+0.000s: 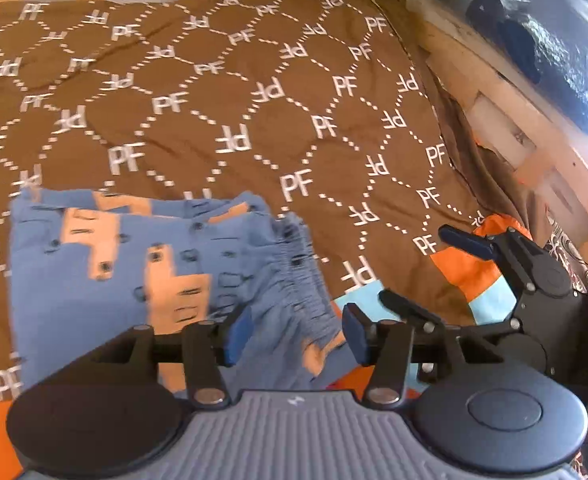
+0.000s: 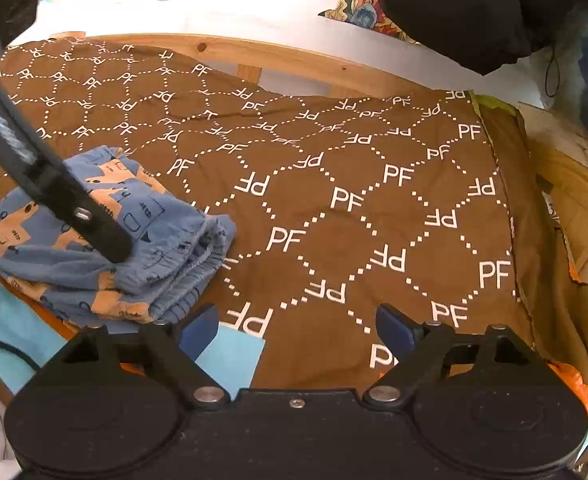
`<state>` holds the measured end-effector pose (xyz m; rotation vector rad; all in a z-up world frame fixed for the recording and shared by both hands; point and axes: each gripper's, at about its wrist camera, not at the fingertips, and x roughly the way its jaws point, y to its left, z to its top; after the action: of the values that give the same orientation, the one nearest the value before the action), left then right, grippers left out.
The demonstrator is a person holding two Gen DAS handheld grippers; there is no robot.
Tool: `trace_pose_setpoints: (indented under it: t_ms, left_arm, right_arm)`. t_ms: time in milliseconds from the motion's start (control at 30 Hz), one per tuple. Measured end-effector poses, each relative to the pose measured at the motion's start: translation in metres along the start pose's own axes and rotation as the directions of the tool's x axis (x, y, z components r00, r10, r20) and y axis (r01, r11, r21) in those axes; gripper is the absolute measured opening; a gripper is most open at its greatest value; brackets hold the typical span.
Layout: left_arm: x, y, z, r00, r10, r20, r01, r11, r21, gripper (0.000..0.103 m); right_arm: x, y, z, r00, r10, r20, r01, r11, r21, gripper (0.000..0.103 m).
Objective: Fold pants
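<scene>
We are counting one pair of blue pants point(image 1: 133, 272) lying folded on one brown blanket point(image 1: 253, 100), and two grippers beside the pants

our left wrist view close above the folded blue patterned pants point(image 1: 141, 280), our right wrist view further right, both facing the brown monogram bedspread point(image 2: 354, 200)

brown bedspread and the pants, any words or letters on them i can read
"PF": white letters repeated across the brown bedspread, some copies mirrored, set in a dotted white lattice.
Pants: only small dark printed marks on blue and orange, none readable as text.
Grippers: no readable label.
</scene>
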<state>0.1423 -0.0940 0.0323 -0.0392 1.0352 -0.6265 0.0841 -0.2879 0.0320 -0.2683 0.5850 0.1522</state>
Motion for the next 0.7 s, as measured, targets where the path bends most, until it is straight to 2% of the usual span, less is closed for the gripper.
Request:
trace_pose_setpoints:
  t_ms: [100,200,267,367,433,533,633,700]
  left_arm:
    - [-0.019,0.013,-0.005,0.998,0.055,-0.018,-0.055,0.998,0.032,0.058]
    - [-0.035,0.028,-0.012,0.994,0.112,-0.011,-0.111,0.992,0.058,0.059]
    - [-0.039,0.04,-0.017,0.992,0.127,-0.005,-0.127,0.991,0.033,0.059]
    - [-0.034,0.058,-0.027,0.991,0.131,-0.024,-0.132,0.989,-0.07,0.059]
    - [-0.03,0.062,-0.033,0.99,0.128,-0.052,-0.132,0.986,-0.098,0.059]
    - [-0.027,0.057,-0.038,0.984,0.159,-0.084,-0.162,0.986,-0.03,0.059]
    - [-0.026,0.054,-0.041,0.98,0.172,-0.099,-0.172,0.985,0.009,0.061]
    - [-0.027,0.052,-0.04,0.981,0.162,-0.107,-0.162,0.987,0.011,0.064]
  right_arm:
    - [0.0,0.001,0.008,1.0,-0.001,0.019,0.0,1.0,0.027,0.091]
    - [0.004,0.001,0.018,0.999,0.034,0.018,-0.036,0.994,0.101,0.092]
    - [0.009,0.003,0.024,0.997,0.077,0.014,-0.079,0.982,0.172,0.093]
    - [0.02,0.013,0.035,0.991,0.133,-0.01,-0.127,0.962,0.24,0.094]
    - [0.03,0.026,0.042,0.987,0.137,-0.08,-0.119,0.972,0.204,0.095]
    - [0.035,0.04,0.035,0.98,0.051,-0.193,-0.039,0.997,0.064,0.095]
    - [0.03,0.035,0.021,0.967,-0.001,-0.253,0.01,0.999,0.036,0.093]
    - [0.022,0.028,0.016,0.967,0.0,-0.254,0.015,0.998,0.057,0.09]
